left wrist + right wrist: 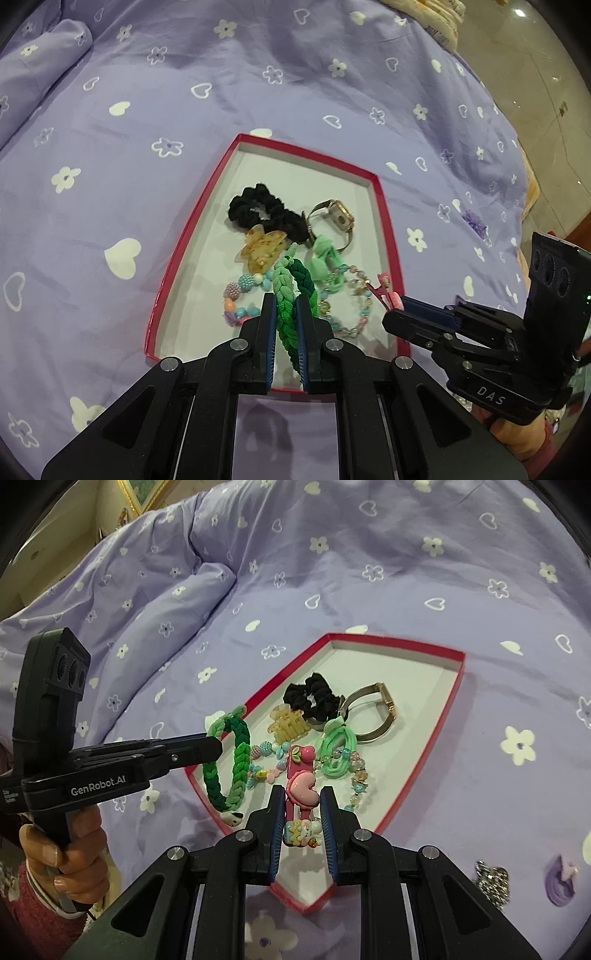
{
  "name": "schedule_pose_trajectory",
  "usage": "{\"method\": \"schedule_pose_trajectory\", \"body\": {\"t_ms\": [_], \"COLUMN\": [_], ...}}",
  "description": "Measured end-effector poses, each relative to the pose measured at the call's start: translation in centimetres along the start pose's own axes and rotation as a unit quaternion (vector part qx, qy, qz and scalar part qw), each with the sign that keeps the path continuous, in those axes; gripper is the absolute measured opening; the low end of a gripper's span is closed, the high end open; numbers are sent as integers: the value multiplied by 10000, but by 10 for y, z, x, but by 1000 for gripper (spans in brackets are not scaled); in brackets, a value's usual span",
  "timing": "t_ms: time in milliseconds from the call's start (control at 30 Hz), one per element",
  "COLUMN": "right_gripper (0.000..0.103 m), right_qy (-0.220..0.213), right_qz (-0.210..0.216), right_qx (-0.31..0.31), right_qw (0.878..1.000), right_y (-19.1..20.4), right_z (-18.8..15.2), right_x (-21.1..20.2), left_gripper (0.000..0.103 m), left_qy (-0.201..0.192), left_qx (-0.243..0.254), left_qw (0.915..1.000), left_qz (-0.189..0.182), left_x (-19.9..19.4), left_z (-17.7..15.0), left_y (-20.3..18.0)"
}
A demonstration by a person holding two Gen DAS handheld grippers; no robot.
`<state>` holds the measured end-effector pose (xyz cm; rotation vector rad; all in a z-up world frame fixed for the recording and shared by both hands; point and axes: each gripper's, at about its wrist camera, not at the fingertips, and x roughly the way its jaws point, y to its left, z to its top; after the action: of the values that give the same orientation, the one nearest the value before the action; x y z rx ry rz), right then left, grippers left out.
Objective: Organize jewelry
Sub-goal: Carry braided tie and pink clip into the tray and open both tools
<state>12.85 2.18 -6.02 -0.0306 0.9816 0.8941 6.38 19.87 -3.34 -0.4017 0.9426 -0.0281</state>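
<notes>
A red-rimmed white box lies on the purple bedspread. It holds a black scrunchie, a gold watch, an amber claw clip, a mint green tie and beaded bracelets. My left gripper is shut on a green braided band over the box. My right gripper is shut on a pink decorated hair clip above the box's near side.
A purple flower clip and a sparkly silver piece lie on the bedspread right of the box. A folded duvet ridge rises at the left. The bed edge and floor are at the right.
</notes>
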Motion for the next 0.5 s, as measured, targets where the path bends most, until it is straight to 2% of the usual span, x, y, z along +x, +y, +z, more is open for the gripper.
{"method": "schedule_pose_trajectory", "body": {"t_ms": [500], "right_gripper": [19], "right_qy": [464], "right_qz": [-269], "right_qx": [-256], "right_qw": [9982], "right_y": [1], "right_z": [0], "right_x": [42], "left_gripper": [9], "left_qy": [342], "left_qx": [-114], "left_qw": [9988], "left_qz": [319], "left_x": [41], "left_z": [0], "left_y": [22]}}
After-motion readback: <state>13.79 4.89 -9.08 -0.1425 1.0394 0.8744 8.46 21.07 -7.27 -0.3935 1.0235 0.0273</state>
